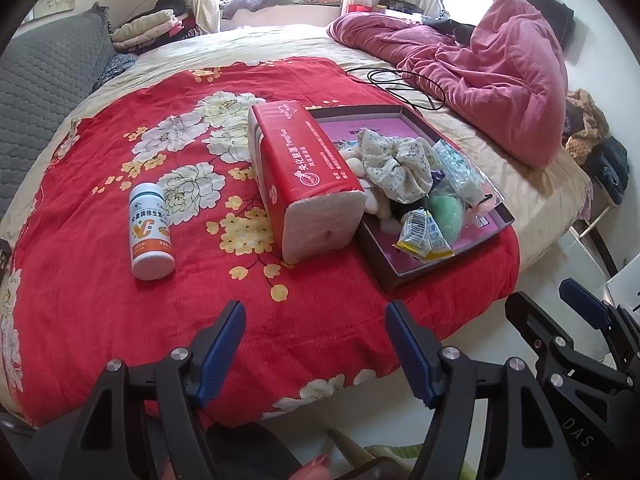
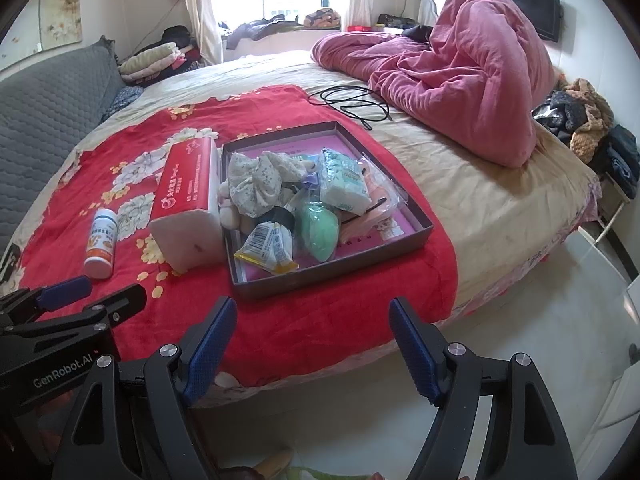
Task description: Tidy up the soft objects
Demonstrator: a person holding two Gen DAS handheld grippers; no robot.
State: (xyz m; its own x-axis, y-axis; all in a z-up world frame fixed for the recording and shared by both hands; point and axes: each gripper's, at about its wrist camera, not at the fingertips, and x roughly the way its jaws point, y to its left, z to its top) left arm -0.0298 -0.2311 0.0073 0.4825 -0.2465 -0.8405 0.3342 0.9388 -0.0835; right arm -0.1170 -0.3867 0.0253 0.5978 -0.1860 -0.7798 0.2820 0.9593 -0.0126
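While the soft things were heaped in the tray (image 2: 420, 222), a floral scrunchie (image 2: 256, 184) was seen at its middle, with a green sponge (image 2: 318, 230) nearer the front wall and a wrapped tissue pack (image 2: 346, 184) toward the right wall. A yellow sachet (image 2: 266, 248) was laid at the tray's front. A red tissue pack (image 1: 308, 168) was propped against the tray's left wall, and a white bottle (image 1: 150, 232) was stood farther left of it, well apart. Both the left gripper (image 1: 316, 316) and the right gripper (image 2: 312, 312) were held short of the tray, jaws spread, nothing between them.
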